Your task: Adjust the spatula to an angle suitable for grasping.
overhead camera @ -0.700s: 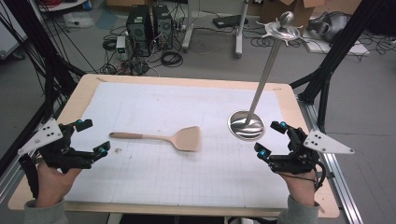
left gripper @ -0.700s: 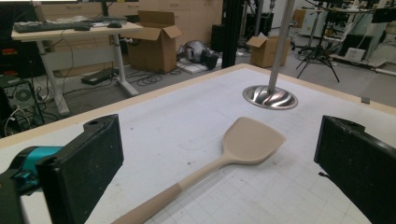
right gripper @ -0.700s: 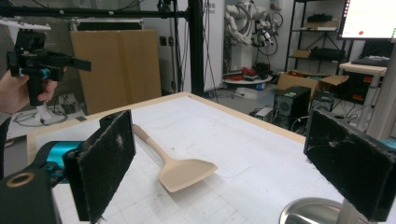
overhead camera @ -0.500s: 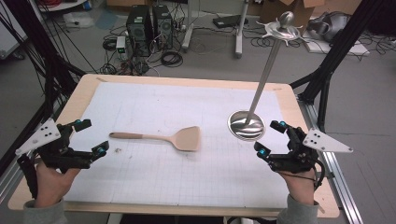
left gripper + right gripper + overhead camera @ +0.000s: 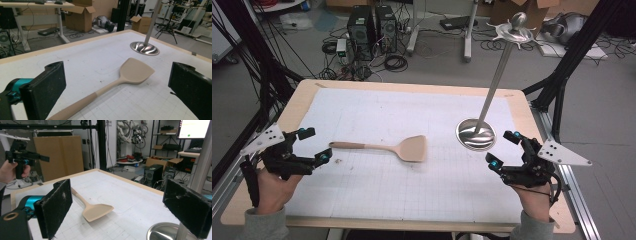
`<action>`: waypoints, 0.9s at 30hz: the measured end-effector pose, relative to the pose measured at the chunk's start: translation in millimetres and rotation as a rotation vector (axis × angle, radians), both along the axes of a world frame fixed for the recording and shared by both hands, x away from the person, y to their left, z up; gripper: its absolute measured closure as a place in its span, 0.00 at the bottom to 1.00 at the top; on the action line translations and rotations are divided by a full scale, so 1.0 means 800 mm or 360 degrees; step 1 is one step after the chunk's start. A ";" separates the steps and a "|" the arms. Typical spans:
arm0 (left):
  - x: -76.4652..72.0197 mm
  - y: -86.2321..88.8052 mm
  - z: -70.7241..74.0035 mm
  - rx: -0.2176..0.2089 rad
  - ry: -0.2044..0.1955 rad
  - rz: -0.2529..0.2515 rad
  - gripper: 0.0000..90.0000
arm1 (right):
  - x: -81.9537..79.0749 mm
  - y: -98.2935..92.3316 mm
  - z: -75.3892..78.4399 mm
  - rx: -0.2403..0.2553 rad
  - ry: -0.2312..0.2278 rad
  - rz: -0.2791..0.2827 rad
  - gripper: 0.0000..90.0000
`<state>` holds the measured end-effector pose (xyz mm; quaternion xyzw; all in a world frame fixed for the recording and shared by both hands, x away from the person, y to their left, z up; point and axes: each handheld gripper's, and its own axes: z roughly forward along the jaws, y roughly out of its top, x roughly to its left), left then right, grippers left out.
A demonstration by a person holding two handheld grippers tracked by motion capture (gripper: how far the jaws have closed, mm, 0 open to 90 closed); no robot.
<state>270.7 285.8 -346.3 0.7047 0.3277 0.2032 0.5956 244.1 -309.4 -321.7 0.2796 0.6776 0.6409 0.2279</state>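
Black, foam-faced pads line both pairs of tongs, and both pairs stand spread wide with nothing between them. The left tongs (image 5: 314, 145) are held in the person's left hand (image 5: 272, 187) above the near left part of the tabletop (image 5: 302, 95); their tips point toward the middle of the tabletop. In the left gripper view the left tongs (image 5: 115, 87) frame the spatula (image 5: 120, 80) without touching it, the handle end lying just ahead of the pads. The right tongs (image 5: 503, 149) are held in the person's right hand (image 5: 534, 200) above the near right part of the tabletop, also apart from any object.

The spatula (image 5: 387, 147), beige and of one piece, lies flat on the white gridded mat (image 5: 412, 110) left of centre. Its handle points toward the left tongs; its blade faces the right side. In the right gripper view the spatula (image 5: 93, 210) lies between and beyond the pads, well clear of them.

A polished metal stand (image 5: 475, 134) sits on the mat just beside the right tongs, its round base flat, its pole leaning up to a disc-shaped top. Beyond the tabletop the floor carries cables, computer towers and cardboard boxes.
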 end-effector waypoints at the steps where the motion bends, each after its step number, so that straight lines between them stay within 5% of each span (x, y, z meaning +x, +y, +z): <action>1: 0.001 0.000 -0.002 0.0002 0.0009 0.0009 0.02 | 0.000 0.000 0.000 0.0000 0.0000 0.0000 0.09; 7: 0.007 -0.003 -0.006 0.0070 0.0039 0.0017 0.07 | 0.007 0.012 -0.005 -0.0046 0.0038 0.0046 0.09; 10: 0.012 -0.005 -0.008 0.0084 0.0140 0.0002 0.07 | 0.009 0.015 -0.007 -0.0067 0.0056 0.0047 0.09; 16: 0.015 -0.008 -0.012 0.0105 0.0138 -0.0051 0.15 | 0.009 0.018 -0.008 -0.0078 0.0061 0.0052 0.09; 17: 0.016 -0.008 -0.012 0.0102 0.0133 -0.0053 0.28 | 0.009 0.018 -0.008 -0.0070 0.0062 0.0046 0.09; 20: 0.019 -0.010 -0.014 0.0125 0.0139 -0.0016 0.43 | 0.011 0.016 -0.010 -0.0077 0.0069 0.0045 0.09; 22: 0.025 -0.012 -0.017 0.0136 0.0166 -0.0007 0.45 | 0.011 0.016 -0.011 -0.0081 0.0067 0.0045 0.09; 23: 0.027 -0.013 -0.019 0.0145 0.0165 -0.0004 0.57 | 0.012 0.016 -0.012 -0.0080 0.0076 0.0044 0.09; 27: 0.033 -0.018 -0.025 0.0149 0.0177 -0.0007 0.69 | 0.011 0.014 -0.012 -0.0076 0.0079 0.0038 0.09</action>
